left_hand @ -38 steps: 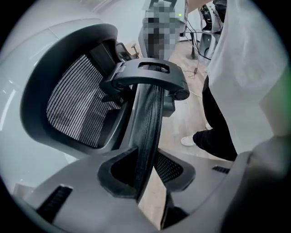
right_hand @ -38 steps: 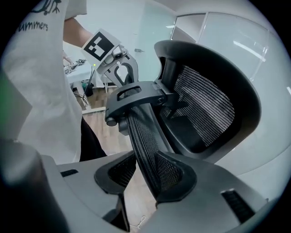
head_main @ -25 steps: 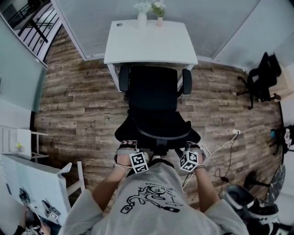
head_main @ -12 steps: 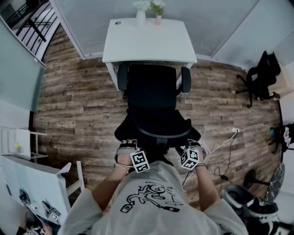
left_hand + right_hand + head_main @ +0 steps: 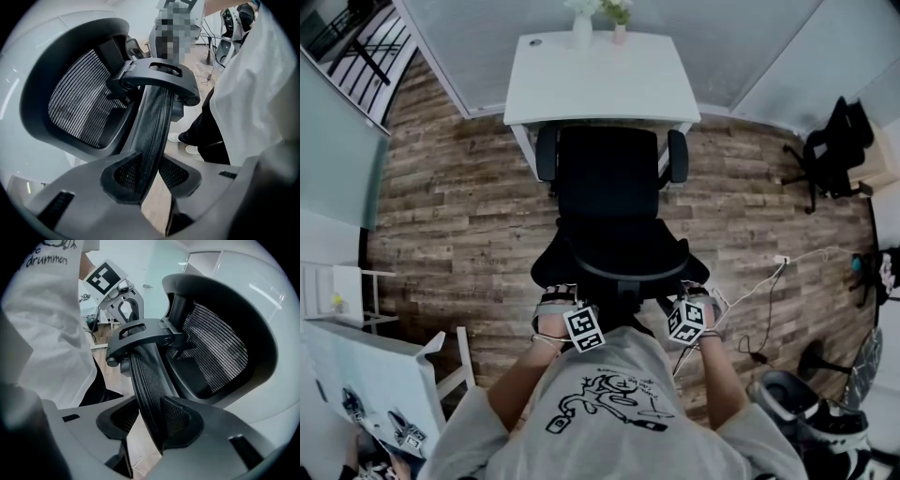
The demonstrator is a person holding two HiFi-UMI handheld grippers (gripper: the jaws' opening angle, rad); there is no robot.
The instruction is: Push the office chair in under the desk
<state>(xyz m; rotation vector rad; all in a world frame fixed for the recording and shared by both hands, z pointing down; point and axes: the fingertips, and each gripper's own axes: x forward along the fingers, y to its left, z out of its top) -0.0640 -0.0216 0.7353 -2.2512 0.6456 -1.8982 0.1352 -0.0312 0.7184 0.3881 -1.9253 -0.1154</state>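
My right tongs [image 5: 149, 425] have just been opening around the mesh back edge of the office chair [image 5: 146, 376], which sits between them, and chair and bench [image 5: 600, 84] have drifted slightly up my head view.

White desk [image 5: 600, 80]: rectangular top, pale legs, far edge against the wall. Black office chair [image 5: 609, 202]: mesh backrest and headrest, two padded armrests (both just short of the desktop), upright, facing the desk, seat front at its near edge
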